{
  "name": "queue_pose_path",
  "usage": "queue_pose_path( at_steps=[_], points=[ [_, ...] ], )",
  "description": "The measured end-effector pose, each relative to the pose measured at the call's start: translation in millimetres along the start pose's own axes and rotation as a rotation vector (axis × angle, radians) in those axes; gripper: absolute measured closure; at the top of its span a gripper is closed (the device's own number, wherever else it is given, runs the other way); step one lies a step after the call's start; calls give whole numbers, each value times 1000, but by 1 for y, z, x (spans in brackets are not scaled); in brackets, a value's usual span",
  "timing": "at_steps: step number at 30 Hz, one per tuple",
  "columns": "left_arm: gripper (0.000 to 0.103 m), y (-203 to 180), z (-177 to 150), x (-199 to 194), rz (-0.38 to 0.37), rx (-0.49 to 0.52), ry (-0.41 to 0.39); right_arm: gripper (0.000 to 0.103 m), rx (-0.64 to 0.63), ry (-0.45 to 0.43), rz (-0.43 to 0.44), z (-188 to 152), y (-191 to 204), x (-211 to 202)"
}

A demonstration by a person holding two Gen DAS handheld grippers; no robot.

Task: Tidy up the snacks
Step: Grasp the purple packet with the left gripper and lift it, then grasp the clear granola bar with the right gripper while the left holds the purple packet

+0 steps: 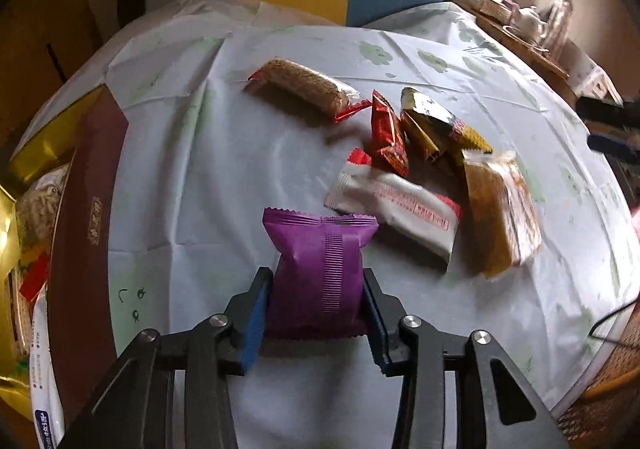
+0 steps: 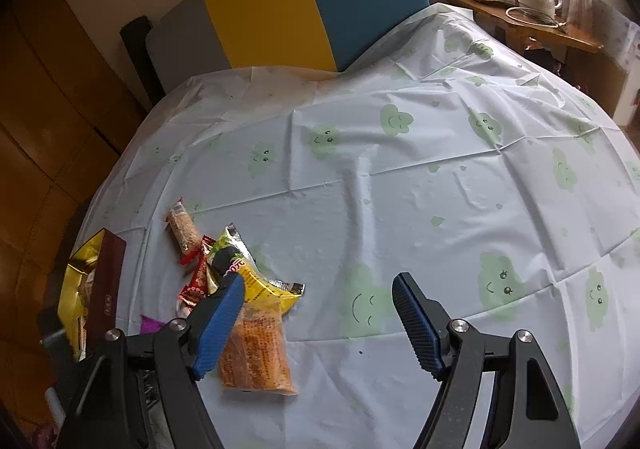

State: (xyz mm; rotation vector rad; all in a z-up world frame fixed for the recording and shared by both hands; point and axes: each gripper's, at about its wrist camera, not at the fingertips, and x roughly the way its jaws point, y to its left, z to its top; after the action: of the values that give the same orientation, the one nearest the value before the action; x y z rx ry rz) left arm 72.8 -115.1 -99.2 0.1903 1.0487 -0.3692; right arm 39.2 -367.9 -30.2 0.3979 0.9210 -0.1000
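Pinching a purple snack packet [image 1: 320, 273] by its two sides, the left gripper [image 1: 316, 289] has its jaws pressed onto the wrapper w/ the blue pads [image 1: 256, 313] flat against it. Packet sits lengthwise between the pads, crimped top edge pointing away from the camera, over the surface [image 1: 192, 177], which wears a pale cloth w/ green smiley clouds.

Just beyond the purple packet lies a loose pile of snacks: a white-and-red packet [image 1: 400, 209] nearest, a small red packet [image 1: 388, 137] behind it, a gold-and-black packet [image 1: 436, 121] beside that, and a clear-wrapped orange-brown bar [image 1: 500, 217] at the right edge of the pile. A clear-wrapped grain bar w/ red ends [image 1: 304, 89] lies a bit apart, farther back.

At the left edge of the surface stands an open box [image 1: 84, 217], maroon outside, gold inside, w/ several packets already in it.

Right gripper [image 2: 320, 325]: jaws spread wide, nothing between them, hovering over bare cloth. Its left pad overlaps the pile in the right wrist view, near the orange bar [image 2: 256, 353]; contact can't be told. Same box [image 2: 108, 289] shows at far left there.
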Motion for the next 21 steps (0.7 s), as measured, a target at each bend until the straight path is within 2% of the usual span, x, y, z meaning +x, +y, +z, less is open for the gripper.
queue_pose_path(
  at_steps=[3,9,12,15,21],
  points=[
    [59,-7,-6,0,22,58,-55,26,-17,12,-15,-2,2,4],
    [58,-1,-17,-4,33,74,-108,26,-37,43,-47,-5,4,13],
    [58,3,-18,-5,19,70,-132,26,-48,44,-12,-7,8,14],
    [58,5,-20,-4,1,62,-152,26,-112,51,10,-11,23,18],
    [58,7,-25,-3,-8,56,-190,26,-247,93,88,-8,77,36]
  ],
)
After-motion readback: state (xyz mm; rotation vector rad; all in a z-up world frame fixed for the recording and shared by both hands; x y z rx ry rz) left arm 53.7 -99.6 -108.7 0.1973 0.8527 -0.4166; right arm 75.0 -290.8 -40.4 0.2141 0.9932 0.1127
